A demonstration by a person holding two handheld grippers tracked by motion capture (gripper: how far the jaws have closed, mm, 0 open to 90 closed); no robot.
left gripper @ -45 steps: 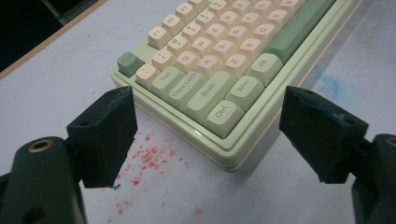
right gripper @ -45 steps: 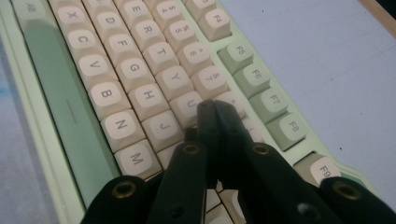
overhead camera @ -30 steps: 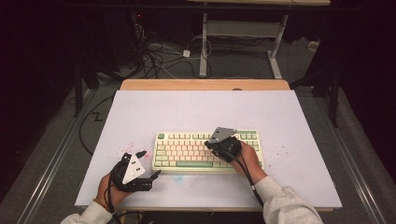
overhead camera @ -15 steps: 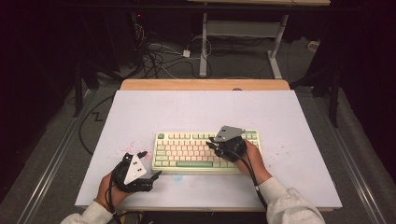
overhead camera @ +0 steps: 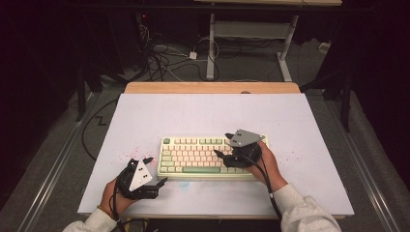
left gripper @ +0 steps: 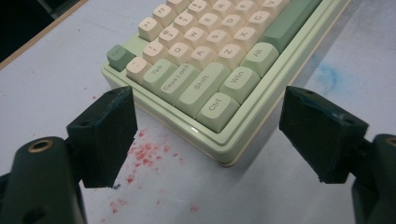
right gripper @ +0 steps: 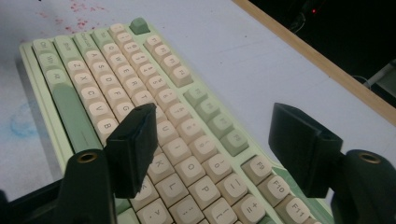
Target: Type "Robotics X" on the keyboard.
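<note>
A: What does the table [overhead camera: 145, 111] look like?

B: A pale sheet covers it, with a strip of bare wood along the far edge. There are red specks [overhead camera: 133, 152] near the keyboard's left end and a faint blue smudge [left gripper: 329, 74] in front of it. Behind the table the room is dark, with tangled cables [overhead camera: 164, 55] on the floor and a white desk frame [overhead camera: 251, 36].

A: And the keyboard?

B: The green and cream keyboard [overhead camera: 193, 157] lies flat at the middle of the near half, long side toward the person.

A: The right gripper?

B: The right gripper [overhead camera: 226, 147] hangs over the keyboard's right part. Its fingers [right gripper: 133, 147] stand wide above the letter keys with nothing between them. They have just been opening; a second ago they were shut. The hand has barely shifted.

A: The left one?

B: The left gripper [overhead camera: 155, 170] sits just off the keyboard's near left corner, as before. Its fingers [left gripper: 107, 133] are wide apart, to either side of that corner without touching it.
</note>
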